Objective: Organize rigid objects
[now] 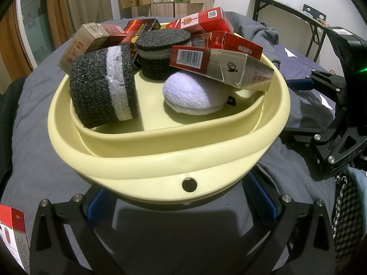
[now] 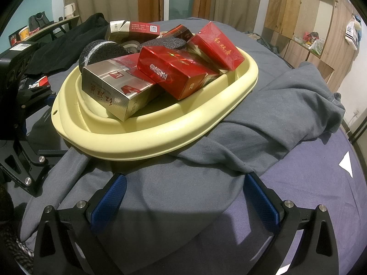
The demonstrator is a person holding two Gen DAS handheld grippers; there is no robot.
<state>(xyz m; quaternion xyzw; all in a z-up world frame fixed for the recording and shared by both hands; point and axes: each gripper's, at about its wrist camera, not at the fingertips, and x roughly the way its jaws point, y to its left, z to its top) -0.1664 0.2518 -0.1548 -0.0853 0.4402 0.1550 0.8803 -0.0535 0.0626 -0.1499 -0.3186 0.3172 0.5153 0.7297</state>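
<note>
Left wrist view shows the cream basin (image 1: 160, 160) on the bed, holding boxes and sponges, its near rim between the spread left claw (image 1: 181, 204); the right claw (image 2: 183, 197), spread, waits just beside it; next likely gripping the rim.

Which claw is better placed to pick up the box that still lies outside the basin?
Probably the left. The loose box lies right beside the open left claw. The right claw, also open, sits over the grey cloth, across the basin.
</note>
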